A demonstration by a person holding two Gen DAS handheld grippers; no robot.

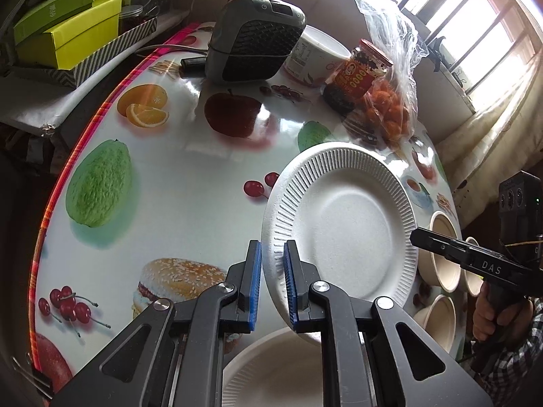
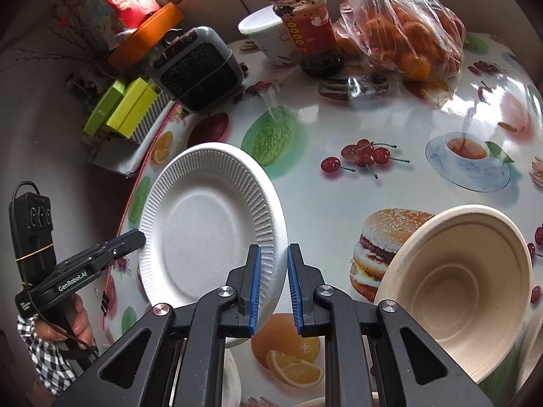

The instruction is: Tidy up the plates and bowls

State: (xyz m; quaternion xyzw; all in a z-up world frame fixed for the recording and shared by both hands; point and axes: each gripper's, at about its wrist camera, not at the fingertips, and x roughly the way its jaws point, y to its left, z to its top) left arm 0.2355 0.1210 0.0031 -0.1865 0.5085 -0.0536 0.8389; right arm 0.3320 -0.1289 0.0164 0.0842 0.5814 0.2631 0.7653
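Note:
A white ribbed paper plate [image 1: 342,224] is held tilted above the fruit-print table, gripped at opposite rims by both grippers. My left gripper [image 1: 272,283] is shut on its left rim. My right gripper [image 2: 274,285] is shut on its right rim; the plate also shows in the right wrist view [image 2: 207,227]. A second white plate [image 1: 271,366] lies below the left gripper. Several beige bowls [image 1: 444,247] lie at the table's right edge; one bowl [image 2: 458,291] lies tilted beside the right gripper.
At the back of the table [image 1: 190,183] stand a grey heater [image 1: 254,34], a white tub [image 1: 315,54], a red-labelled jar [image 1: 359,71] and a bag of oranges [image 1: 390,108]. Green boxes [image 1: 68,30] sit on a shelf to the left.

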